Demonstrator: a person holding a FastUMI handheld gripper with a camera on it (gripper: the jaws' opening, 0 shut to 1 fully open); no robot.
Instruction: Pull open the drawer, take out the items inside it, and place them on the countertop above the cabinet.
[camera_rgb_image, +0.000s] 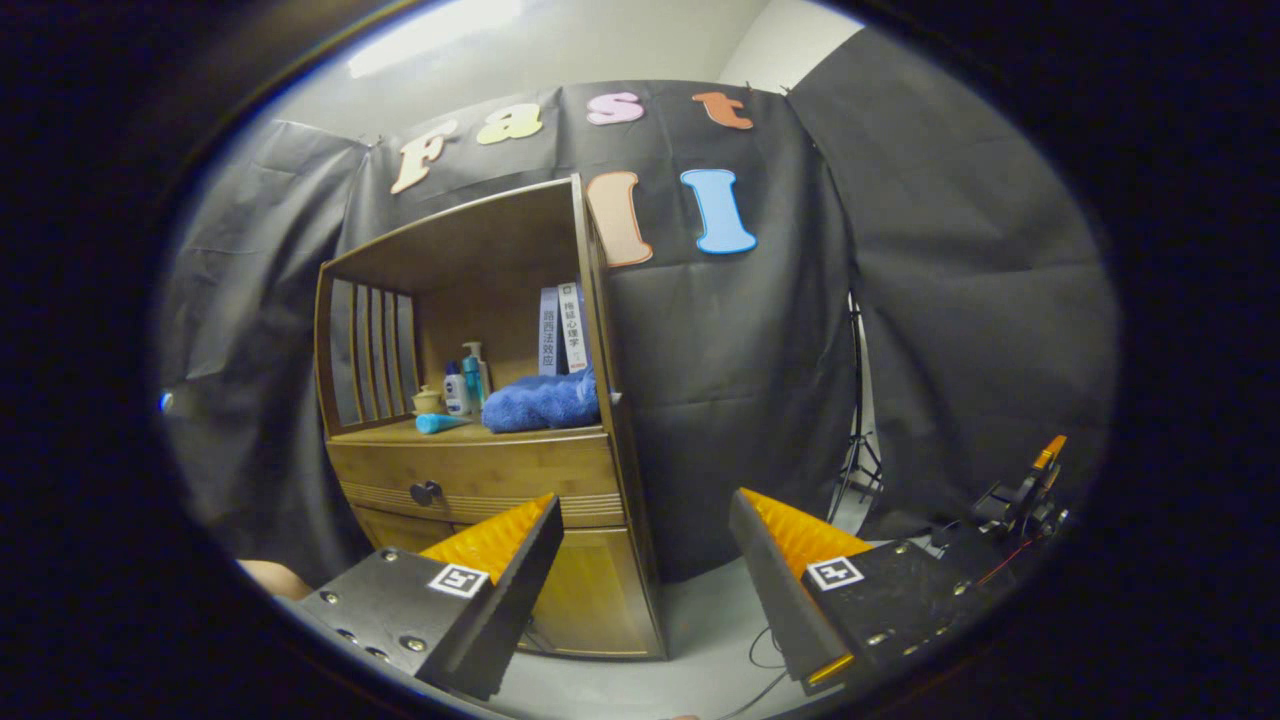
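The gripper (645, 545) hangs with its jaws spread wide and nothing between them, well short of the cabinet (480, 420), which stands ahead and to the left. The drawer (480, 482) is shut, just under the worktop (440, 432), with its small dark knob (425, 492) beyond the left finger. That knob is the only place to take hold: hard, rounded and probably a little slippery, so a square pinch and a straight pull should suit a stiff wooden drawer (likely light enough to slide). What lies inside cannot be seen. The worktop already carries a soft blue towel (543, 402), pump bottles (468, 377), a small pot (427, 400), a blue tube (436, 423) lying flat, and books (562, 330) upright at the back.
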